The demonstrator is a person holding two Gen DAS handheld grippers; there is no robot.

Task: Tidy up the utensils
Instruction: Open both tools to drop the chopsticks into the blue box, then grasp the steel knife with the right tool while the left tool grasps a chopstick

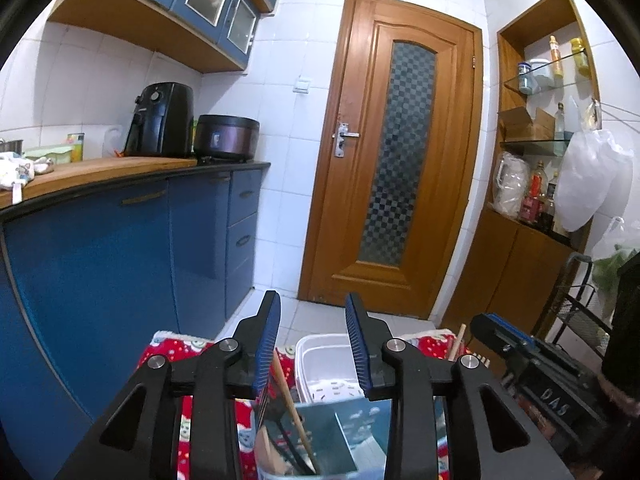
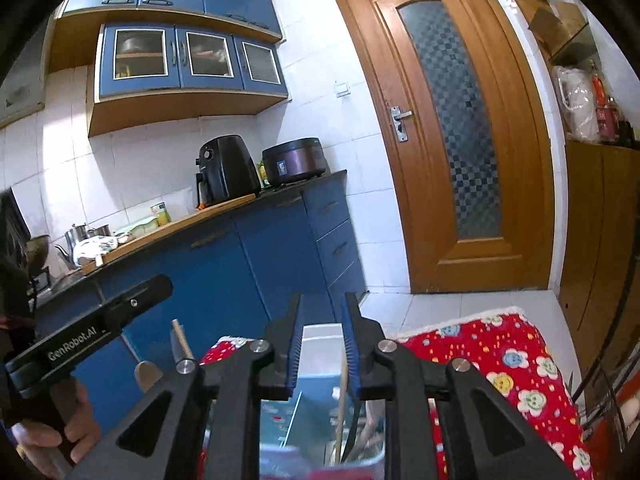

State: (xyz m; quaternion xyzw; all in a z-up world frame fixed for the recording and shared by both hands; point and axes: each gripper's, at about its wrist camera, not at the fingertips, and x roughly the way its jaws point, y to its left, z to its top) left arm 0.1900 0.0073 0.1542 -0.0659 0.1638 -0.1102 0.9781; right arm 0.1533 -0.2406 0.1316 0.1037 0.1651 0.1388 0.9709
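left gripper (image 1: 312,344) spread, empty | right gripper (image 2: 320,344) parted narrowly, empty | chopstick (image 1: 294,412) leans up-left in holder (image 1: 340,432), bottom centre, under left fingers, nearer

"GenRobot.AI" stands in white on the left gripper's black body (image 2: 76,346), at nine o'clock in the right wrist view.
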